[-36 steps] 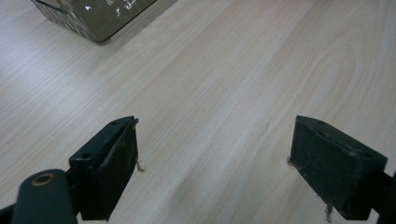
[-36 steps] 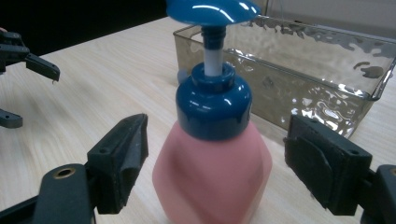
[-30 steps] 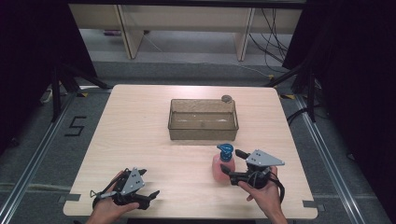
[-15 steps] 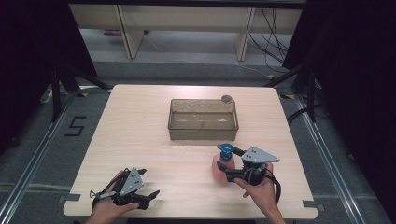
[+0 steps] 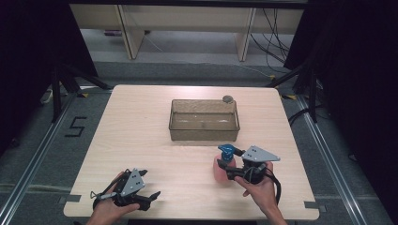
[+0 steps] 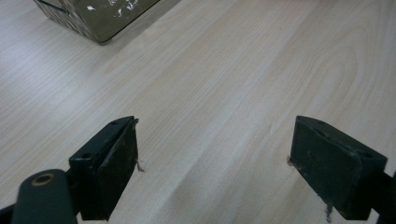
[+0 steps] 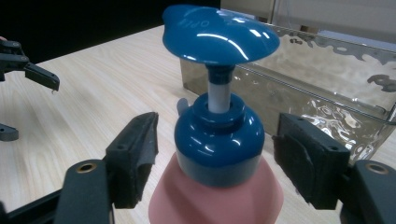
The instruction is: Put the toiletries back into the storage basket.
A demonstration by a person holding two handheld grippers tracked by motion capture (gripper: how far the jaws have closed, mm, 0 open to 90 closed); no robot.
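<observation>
A pink pump bottle (image 5: 219,172) with a blue pump head (image 7: 219,35) stands upright on the wooden table (image 5: 141,126), right of centre near the front. My right gripper (image 5: 231,160) is open, and its jaws straddle the bottle's blue collar (image 7: 219,140). In the right gripper view (image 7: 219,156) a small gap shows between each pad (image 7: 137,156) and the collar. My left gripper (image 5: 143,197) rests near the front left edge. It is open over bare wood (image 6: 215,149), with nothing between its jaws.
A clear rectangular bin (image 5: 204,120) stands mid-table just behind the bottle; its wall (image 7: 327,79) is close behind the pump, and its corner (image 6: 93,18) lies far ahead of the left gripper. A small grey round object (image 5: 227,99) lies behind the bin.
My right gripper has slid a little to the left, bringing its jaws around the bottle. The bottle and my left gripper have stayed put.
</observation>
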